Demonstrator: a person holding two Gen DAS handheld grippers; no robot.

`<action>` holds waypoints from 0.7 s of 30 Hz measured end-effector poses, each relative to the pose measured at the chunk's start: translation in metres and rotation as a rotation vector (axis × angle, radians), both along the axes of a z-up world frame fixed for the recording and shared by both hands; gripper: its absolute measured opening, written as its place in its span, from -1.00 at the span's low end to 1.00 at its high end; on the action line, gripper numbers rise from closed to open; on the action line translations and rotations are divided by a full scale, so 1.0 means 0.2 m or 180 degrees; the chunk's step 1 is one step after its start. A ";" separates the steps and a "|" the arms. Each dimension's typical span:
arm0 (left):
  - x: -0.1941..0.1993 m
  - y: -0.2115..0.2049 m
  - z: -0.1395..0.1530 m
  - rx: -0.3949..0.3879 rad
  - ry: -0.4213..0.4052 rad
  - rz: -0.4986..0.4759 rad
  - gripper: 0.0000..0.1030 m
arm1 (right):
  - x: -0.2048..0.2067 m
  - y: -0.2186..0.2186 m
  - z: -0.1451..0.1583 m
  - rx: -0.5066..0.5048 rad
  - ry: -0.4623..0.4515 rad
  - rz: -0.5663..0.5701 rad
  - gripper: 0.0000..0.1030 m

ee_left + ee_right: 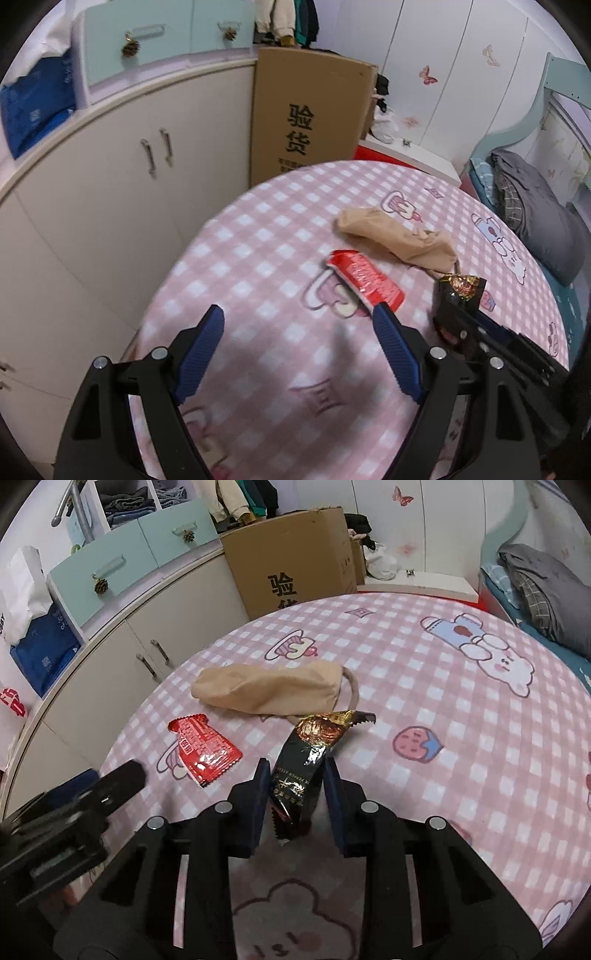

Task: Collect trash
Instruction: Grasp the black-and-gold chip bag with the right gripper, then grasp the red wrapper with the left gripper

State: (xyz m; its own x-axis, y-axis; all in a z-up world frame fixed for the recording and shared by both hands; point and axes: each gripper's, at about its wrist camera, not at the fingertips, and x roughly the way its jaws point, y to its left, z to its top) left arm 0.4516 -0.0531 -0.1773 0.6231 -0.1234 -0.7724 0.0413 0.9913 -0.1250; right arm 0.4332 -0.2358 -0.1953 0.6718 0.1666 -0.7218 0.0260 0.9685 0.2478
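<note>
Right wrist | right gripper pinches crinkly black foil wrapper | red wrapper flat

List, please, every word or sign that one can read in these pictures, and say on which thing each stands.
"验货": on the cardboard box, in large black print.
"PEPPER": on the black wrapper between the right gripper's fingers; its other print is too small to read.
Red wrapper: white print, blurred.
Blue bag: small white marks, unreadable.
</note>
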 end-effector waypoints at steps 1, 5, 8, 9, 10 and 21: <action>0.01 -0.02 -0.01 0.0012 0.0001 -0.0012 0.57 | 0.00 -0.02 0.00 0.0062 -0.0010 -0.0009 -0.47; 0.07 -0.11 -0.04 0.0099 -0.0006 -0.0047 0.57 | -0.04 -0.11 0.02 0.0157 -0.0135 -0.0153 -0.50; 0.11 -0.17 -0.07 0.0169 0.0008 -0.0048 0.57 | -0.06 -0.15 0.03 0.0213 -0.0228 -0.0222 -0.50; 0.12 -0.18 -0.08 0.0192 0.0006 -0.0057 0.57 | -0.07 -0.16 0.03 0.0241 -0.0234 -0.0241 -0.50; 0.13 -0.20 -0.08 0.0207 0.0003 -0.0073 0.57 | -0.07 -0.17 0.03 0.0280 -0.0244 -0.0261 -0.50; 0.11 -0.35 -0.10 0.0632 -0.0126 -0.0409 -0.51 | -0.07 -0.18 0.03 0.0346 -0.0233 -0.0216 -0.51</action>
